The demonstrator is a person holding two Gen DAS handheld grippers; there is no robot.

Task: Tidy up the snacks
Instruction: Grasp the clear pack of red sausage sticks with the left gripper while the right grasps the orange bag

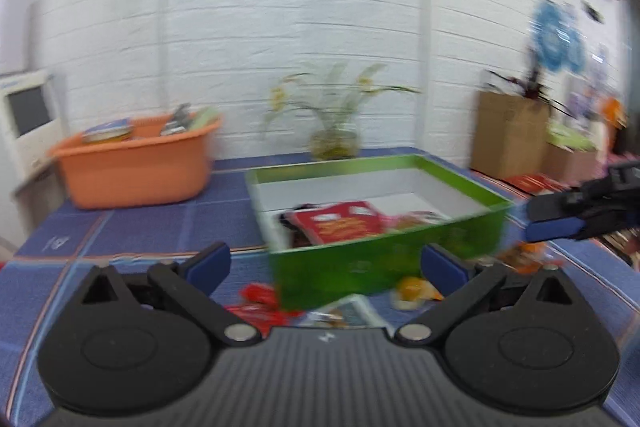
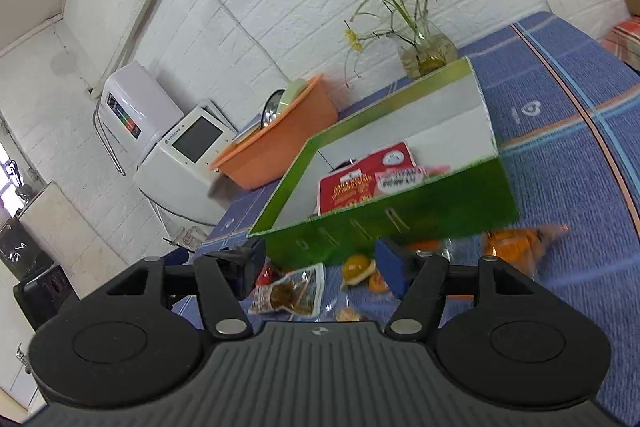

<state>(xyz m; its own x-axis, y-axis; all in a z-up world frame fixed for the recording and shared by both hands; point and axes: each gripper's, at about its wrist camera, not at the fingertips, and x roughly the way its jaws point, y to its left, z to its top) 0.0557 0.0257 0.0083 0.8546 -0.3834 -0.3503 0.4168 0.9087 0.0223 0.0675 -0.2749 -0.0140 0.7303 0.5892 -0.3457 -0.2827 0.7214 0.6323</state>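
A green box [image 1: 384, 259] with white inner walls stands on the blue cloth and holds a red snack packet [image 1: 340, 223] and other packets. My left gripper [image 1: 326, 263] is open and empty just in front of the box. Loose snacks lie before the box: red wrappers [image 1: 260, 301], a clear packet [image 1: 344, 311], a yellow cake [image 1: 414, 289]. The right gripper [image 1: 560, 223] shows at the right. In the right wrist view my right gripper [image 2: 320, 267] is open above a brown-filled packet [image 2: 290, 291], a yellow cake [image 2: 356, 267] and orange packets [image 2: 516, 247], near the box [image 2: 396, 219].
An orange tub [image 1: 136, 167] with items stands back left on the table. A glass vase with a plant [image 1: 334, 143] stands behind the box. A white appliance [image 2: 188, 147] sits beyond the table's left end. Cardboard boxes [image 1: 508, 131] stand at the right.
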